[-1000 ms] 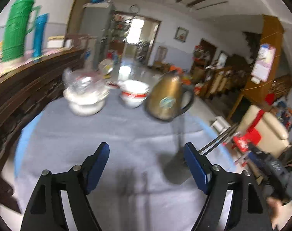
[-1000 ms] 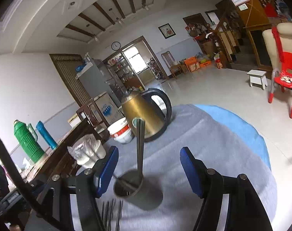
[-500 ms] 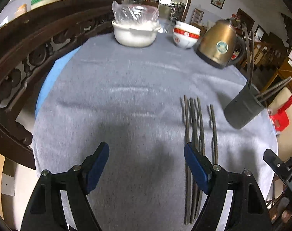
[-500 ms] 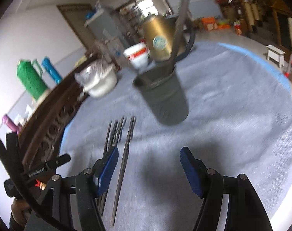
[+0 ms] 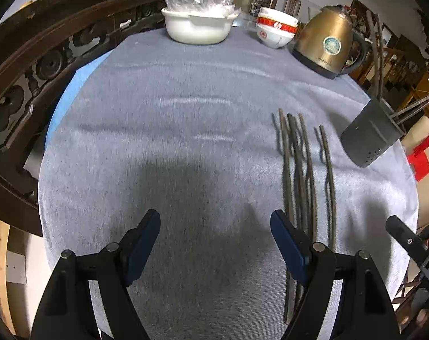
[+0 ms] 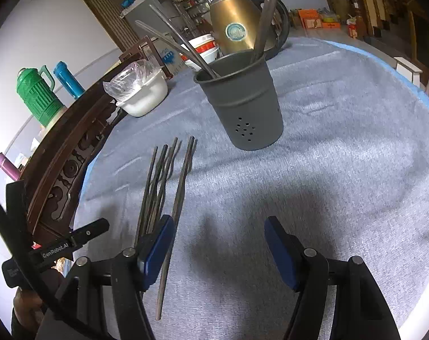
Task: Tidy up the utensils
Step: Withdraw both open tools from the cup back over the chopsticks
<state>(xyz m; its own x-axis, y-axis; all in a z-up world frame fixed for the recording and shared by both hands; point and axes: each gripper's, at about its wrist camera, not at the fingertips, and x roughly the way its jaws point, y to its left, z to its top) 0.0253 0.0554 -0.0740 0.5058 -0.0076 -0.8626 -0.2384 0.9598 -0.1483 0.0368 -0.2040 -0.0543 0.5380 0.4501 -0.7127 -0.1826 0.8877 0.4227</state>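
Observation:
Several dark metal chopsticks (image 5: 298, 164) (image 6: 163, 181) lie side by side on the grey cloth. A dark grey utensil holder (image 6: 241, 102) (image 5: 370, 133) with a few utensils standing in it sits beyond them. My left gripper (image 5: 215, 233) hangs open over bare cloth, the chopsticks just past its right finger. My right gripper (image 6: 218, 239) is open too, empty, with the chopstick ends running under its left finger (image 6: 157, 246) and the holder straight ahead.
At the table's far side stand a gold kettle (image 5: 326, 45), stacked red-and-white bowls (image 5: 275, 31) and a white pot with a plastic bag (image 5: 198, 19). A carved dark wooden rail (image 5: 30, 65) borders the left. The round table's edge (image 6: 412, 82) curves off at the right.
Both grippers have tipped downward and come lower toward the cloth. The chopsticks and holder, barely seen before, now fill the views. Neither gripper has changed its opening.

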